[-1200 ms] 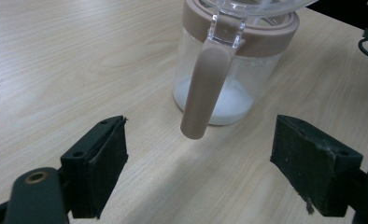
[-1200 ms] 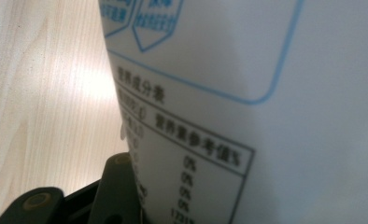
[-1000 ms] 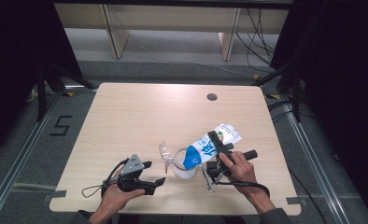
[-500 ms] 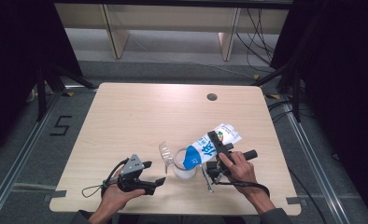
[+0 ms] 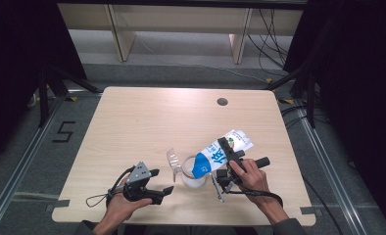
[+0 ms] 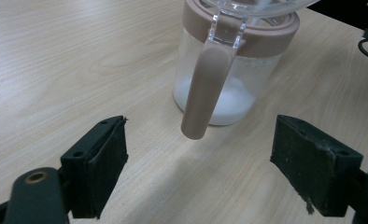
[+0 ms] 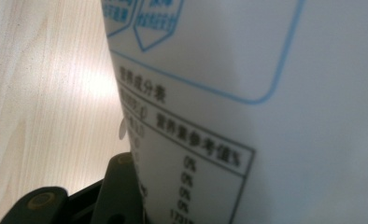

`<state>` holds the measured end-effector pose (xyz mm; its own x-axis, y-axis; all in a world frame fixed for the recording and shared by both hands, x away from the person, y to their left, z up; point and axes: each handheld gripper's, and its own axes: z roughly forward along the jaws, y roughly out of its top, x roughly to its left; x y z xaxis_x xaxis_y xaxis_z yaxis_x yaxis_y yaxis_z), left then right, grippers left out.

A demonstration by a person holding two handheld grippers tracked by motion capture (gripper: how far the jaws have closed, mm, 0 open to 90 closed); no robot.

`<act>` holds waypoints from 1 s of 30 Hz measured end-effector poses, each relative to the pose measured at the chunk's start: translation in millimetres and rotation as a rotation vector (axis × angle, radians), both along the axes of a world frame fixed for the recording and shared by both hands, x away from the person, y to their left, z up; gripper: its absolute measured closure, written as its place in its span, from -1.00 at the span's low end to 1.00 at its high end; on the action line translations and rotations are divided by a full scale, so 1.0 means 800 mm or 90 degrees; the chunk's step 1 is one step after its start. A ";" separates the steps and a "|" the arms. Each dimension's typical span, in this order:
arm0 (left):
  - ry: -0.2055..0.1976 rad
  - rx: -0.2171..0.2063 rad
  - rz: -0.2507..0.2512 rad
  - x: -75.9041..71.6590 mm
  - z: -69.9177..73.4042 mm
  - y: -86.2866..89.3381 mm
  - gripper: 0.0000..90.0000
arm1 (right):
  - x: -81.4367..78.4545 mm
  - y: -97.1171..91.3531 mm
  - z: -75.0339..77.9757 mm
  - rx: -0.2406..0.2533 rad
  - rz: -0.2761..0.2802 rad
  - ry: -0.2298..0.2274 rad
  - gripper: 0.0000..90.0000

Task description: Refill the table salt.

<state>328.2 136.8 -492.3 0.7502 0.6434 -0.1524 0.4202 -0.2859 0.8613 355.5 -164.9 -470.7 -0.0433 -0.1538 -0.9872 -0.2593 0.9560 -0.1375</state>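
Wooden table [image 5: 147, 127], pale grain, a round hole [image 5: 222, 102] near its far edge. Grey floor [image 5: 29, 161], marked "5" [image 5: 63, 132]. Wooden shelving [image 5: 181, 22] behind.

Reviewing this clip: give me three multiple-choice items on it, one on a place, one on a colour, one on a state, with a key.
1. Where does the jar stand?
A. near the table's front edge, between the two grippers
B. at the far left corner
C. on the floor

2. What colour is the jar's rim band?
A. green
B. brown
C. yellow

3. How is the left gripper?
A. shut on the jar
B. shut on nothing
C. open

Key: 1 A, the high view places it between the hands; 2 B, the left gripper view shows brown; 3 C, its jaws stand wide apart.
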 end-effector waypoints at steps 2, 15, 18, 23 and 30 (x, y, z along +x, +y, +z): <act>0.000 0.000 0.000 0.000 0.000 0.000 -0.61 | 0.000 0.000 0.000 0.000 0.001 -0.001 0.30; 0.001 0.001 -0.001 0.000 0.000 0.000 -0.61 | 0.000 0.000 0.002 -0.010 0.006 -0.002 0.31; 0.000 0.001 -0.004 0.000 0.000 0.000 -0.61 | 0.001 0.000 0.004 -0.016 0.011 -0.007 0.31; 0.001 -0.002 -0.004 0.000 0.000 0.000 -0.61 | 0.000 0.000 0.003 -0.014 0.007 -0.004 0.31; 0.000 -0.001 -0.005 0.000 0.000 0.000 -0.61 | 0.001 0.000 0.004 -0.017 0.009 -0.008 0.32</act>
<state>328.4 136.9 -492.3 0.7551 0.6375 -0.1533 0.4183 -0.2883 0.8614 356.1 -164.7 -467.7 -0.0292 -0.1800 -0.9832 -0.2715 0.9481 -0.1656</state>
